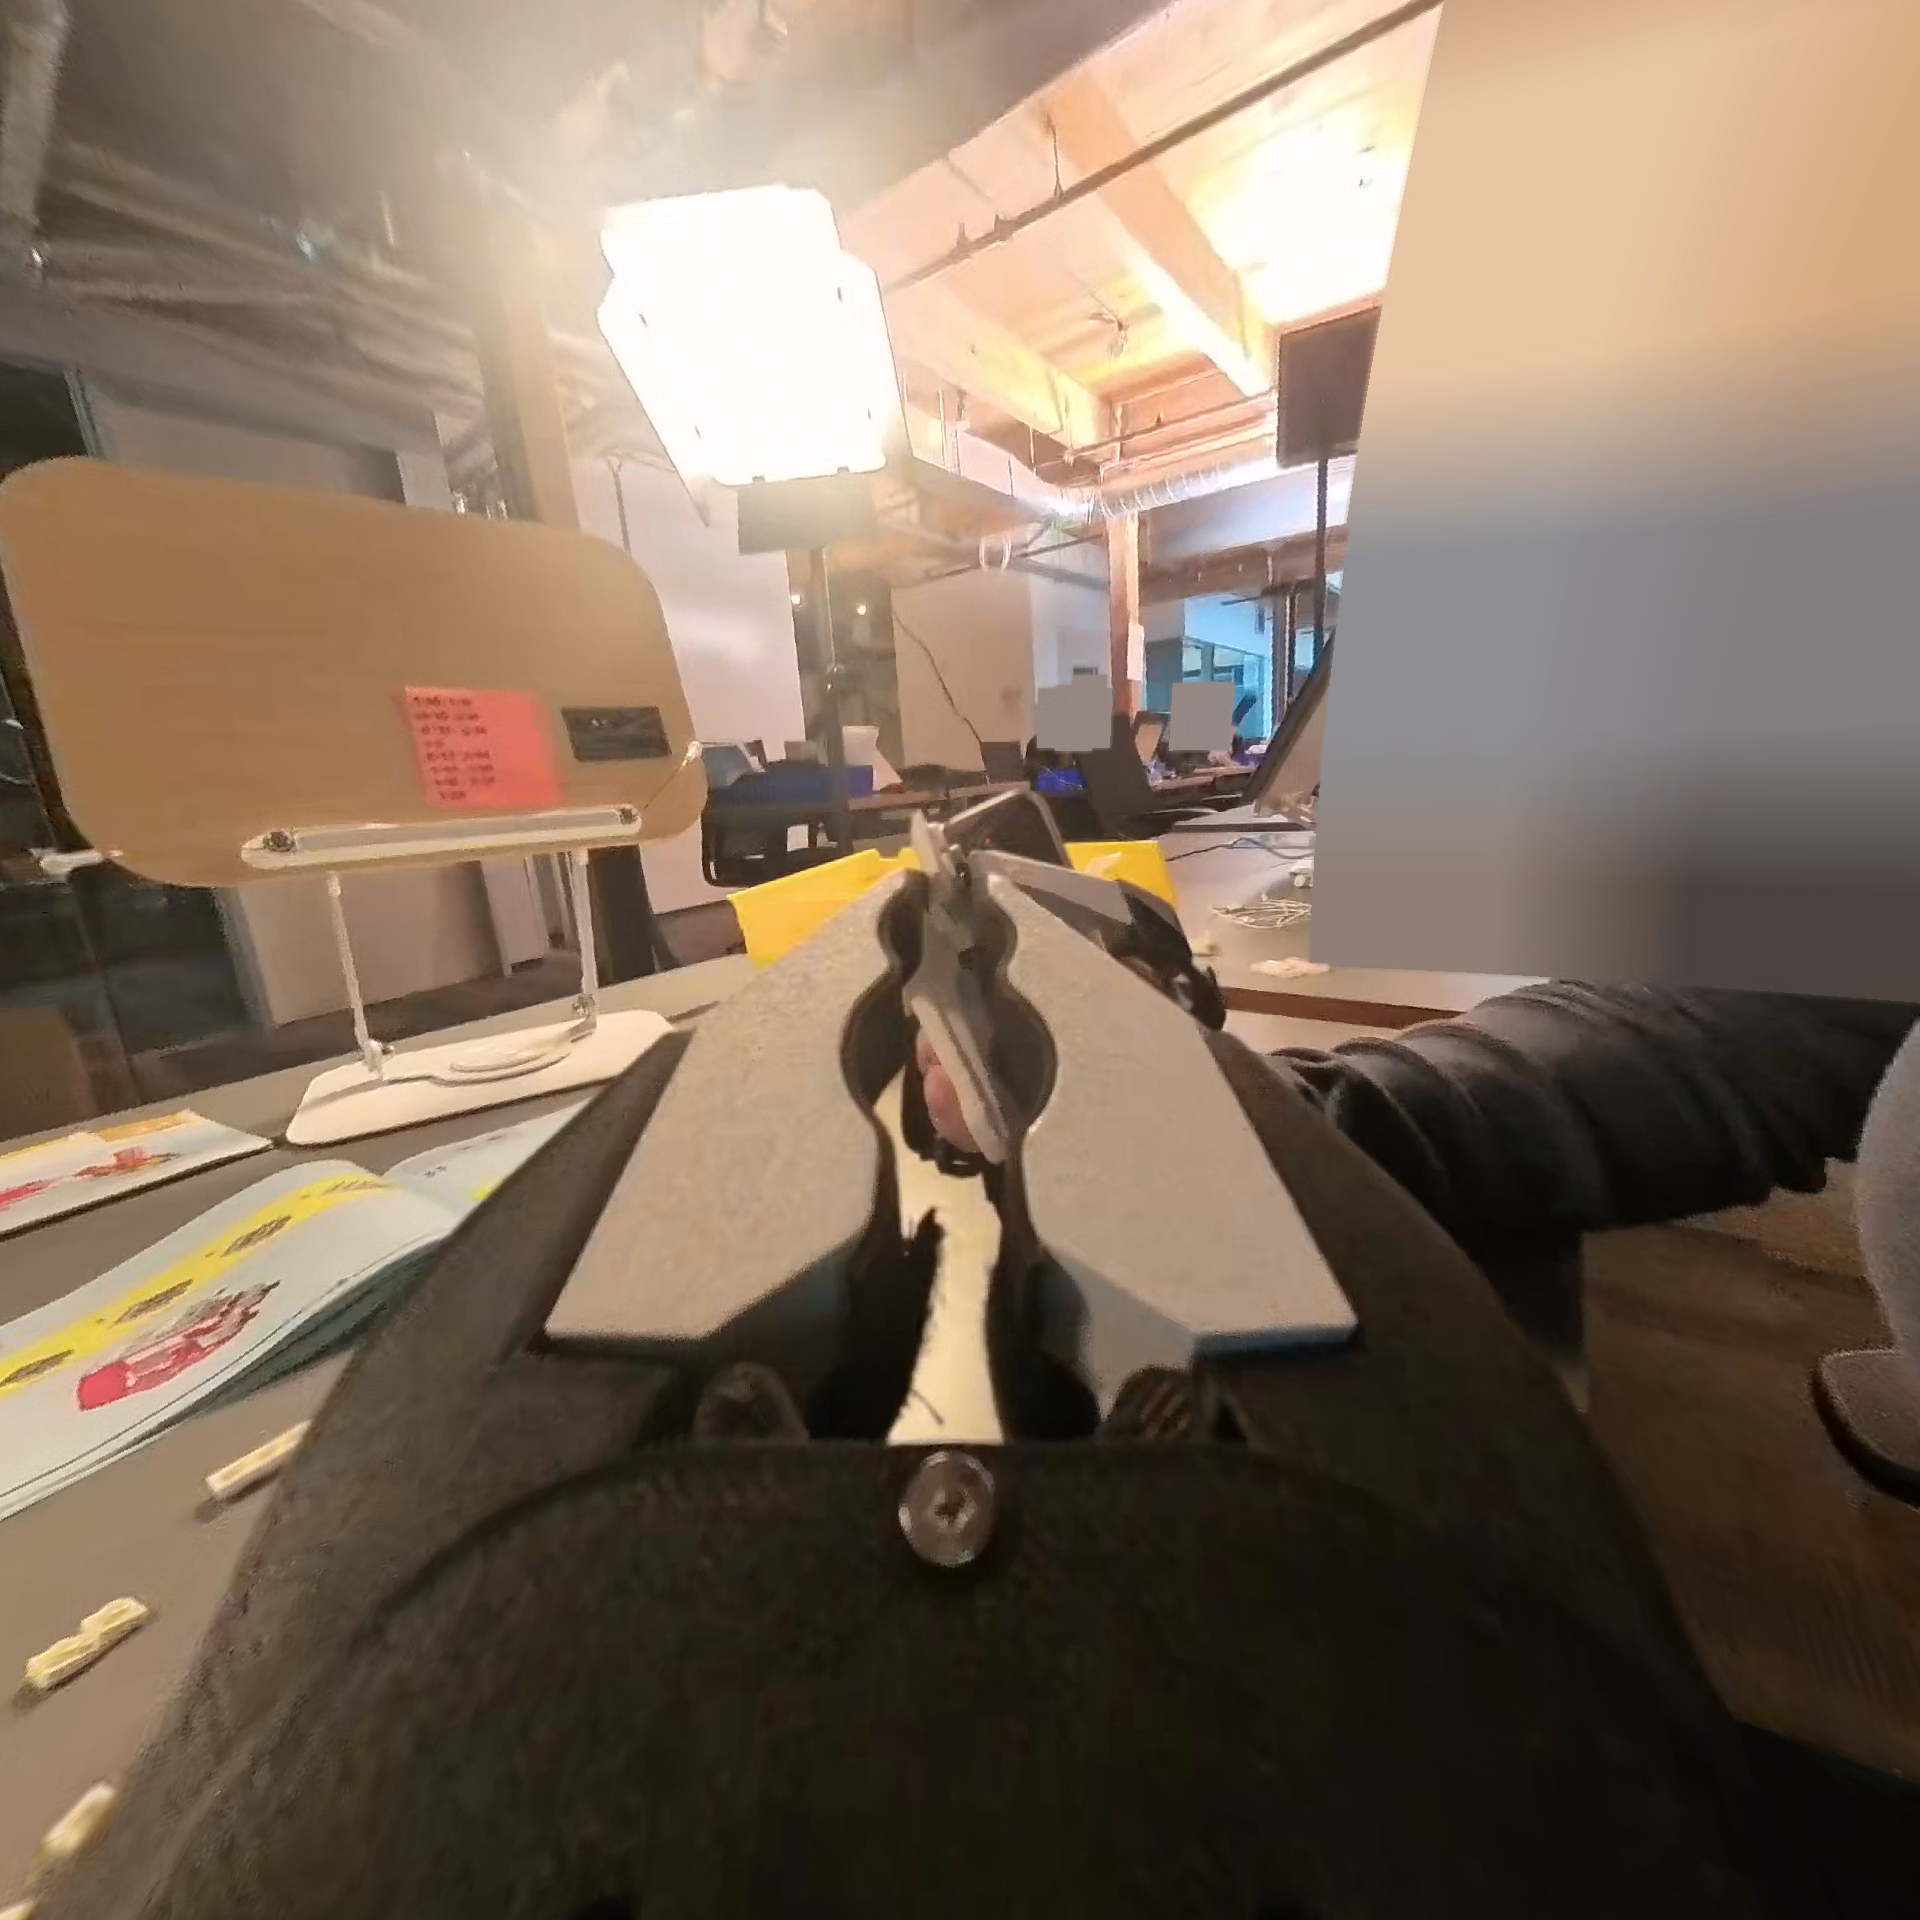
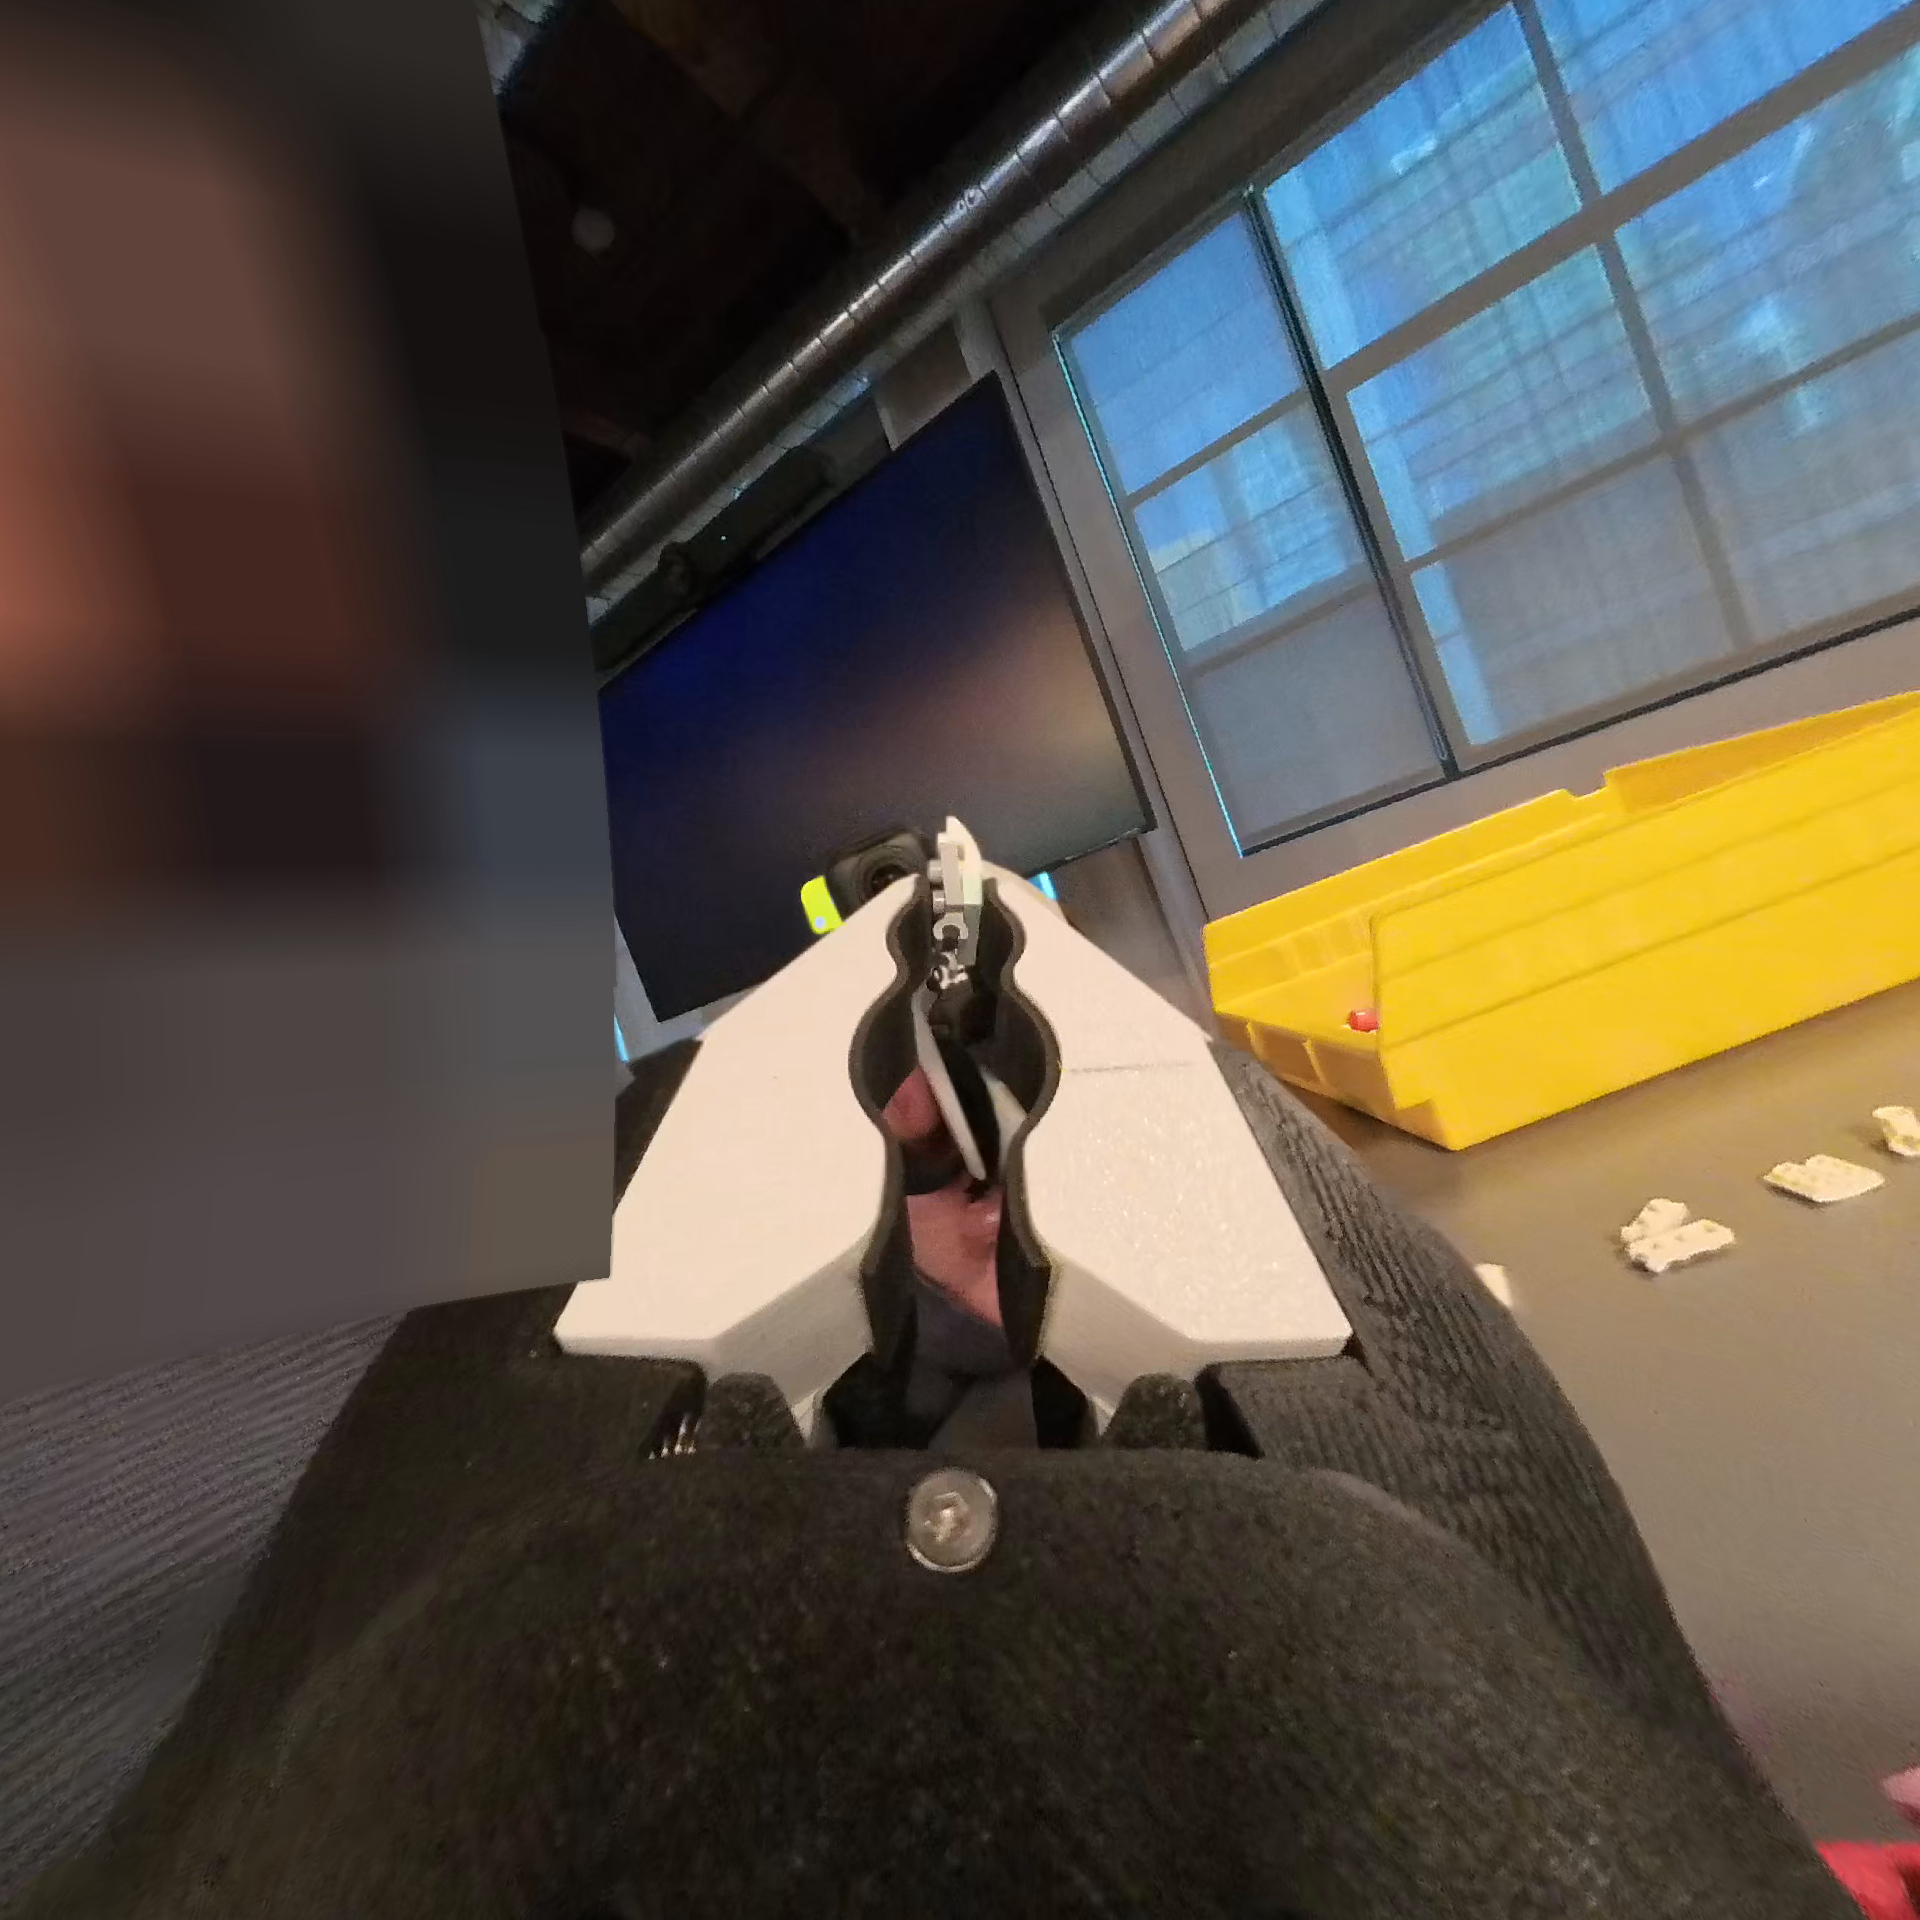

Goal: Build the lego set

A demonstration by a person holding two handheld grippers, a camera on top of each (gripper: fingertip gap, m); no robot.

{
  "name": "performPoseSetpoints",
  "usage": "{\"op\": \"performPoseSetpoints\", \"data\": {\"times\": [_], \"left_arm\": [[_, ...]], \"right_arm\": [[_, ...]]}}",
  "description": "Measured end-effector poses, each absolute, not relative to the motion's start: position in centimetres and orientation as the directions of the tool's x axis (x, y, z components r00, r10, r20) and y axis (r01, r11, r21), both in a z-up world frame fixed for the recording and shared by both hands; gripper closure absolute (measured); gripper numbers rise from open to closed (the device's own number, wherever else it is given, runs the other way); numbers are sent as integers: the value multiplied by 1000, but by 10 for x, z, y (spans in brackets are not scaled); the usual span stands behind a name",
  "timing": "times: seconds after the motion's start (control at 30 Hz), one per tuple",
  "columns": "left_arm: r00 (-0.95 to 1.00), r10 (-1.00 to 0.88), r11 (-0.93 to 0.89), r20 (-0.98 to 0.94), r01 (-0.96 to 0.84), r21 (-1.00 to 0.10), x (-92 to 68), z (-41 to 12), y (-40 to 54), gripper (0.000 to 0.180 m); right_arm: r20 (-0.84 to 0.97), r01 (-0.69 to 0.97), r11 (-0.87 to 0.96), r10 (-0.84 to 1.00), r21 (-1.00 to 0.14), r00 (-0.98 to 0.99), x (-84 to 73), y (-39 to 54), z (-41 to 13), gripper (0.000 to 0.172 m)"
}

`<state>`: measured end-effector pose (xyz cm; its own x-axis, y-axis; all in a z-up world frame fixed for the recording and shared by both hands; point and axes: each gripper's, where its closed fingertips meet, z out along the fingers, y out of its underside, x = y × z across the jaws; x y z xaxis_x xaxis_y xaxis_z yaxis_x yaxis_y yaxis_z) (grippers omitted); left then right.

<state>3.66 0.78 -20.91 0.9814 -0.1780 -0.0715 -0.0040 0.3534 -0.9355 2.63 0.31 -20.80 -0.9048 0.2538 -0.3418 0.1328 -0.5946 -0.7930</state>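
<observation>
Grey-and-white brick assembly (image 1: 951,914) sits raised above the tabletop (image 1: 644,997), pinched at once by your left tongs (image 1: 951,883) and your right tongs (image 2: 954,894), both pressed tight on it. Behind it stands a yellow bin (image 2: 1558,977); loose pale bricks (image 2: 1673,1236) lie nearby, and an open instruction booklet (image 1: 208,1288) to your left.

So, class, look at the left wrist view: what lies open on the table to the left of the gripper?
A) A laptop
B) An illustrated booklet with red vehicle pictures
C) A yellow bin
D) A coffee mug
B: an open illustrated booklet with red vehicle drawings lies on the table left of the left gripper.
</observation>
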Motion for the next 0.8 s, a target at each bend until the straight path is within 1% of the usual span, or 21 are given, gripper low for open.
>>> {"op": "performPoseSetpoints", "data": {"times": [0.03, 0.27, 0.43, 0.7, 0.73, 0.8], "left_arm": [[982, -181, 345, -58, 8, -939, 36, -210, 9, 174], [957, -285, 327, 43, 139, -935, 36, -212, 9, 174], [953, -296, 328, 60, 160, -931, 34, -213, 8, 175], [966, -258, 308, 27, 109, -945, 30, -219, 9, 175], [966, -258, 289, 16, 93, -953, 28, -222, 8, 175], [972, -224, 231, -70, -17, -973, 23, -233, 7, 174]], "right_arm": [[-333, 117, -591, 272, -798, -903, 25, 4, -209, 165], [-317, 102, -579, 283, -809, -905, 26, 4, -210, 165], [-342, 131, -568, 284, -813, -896, 23, 2, -211, 165], [-346, 144, -521, 316, -842, -883, 19, 3, -217, 165], [-335, 137, -490, 343, -861, -878, 18, 3, -220, 165], [-256, 84, -366, 451, -927, -855, 13, 2, -230, 165]]}}
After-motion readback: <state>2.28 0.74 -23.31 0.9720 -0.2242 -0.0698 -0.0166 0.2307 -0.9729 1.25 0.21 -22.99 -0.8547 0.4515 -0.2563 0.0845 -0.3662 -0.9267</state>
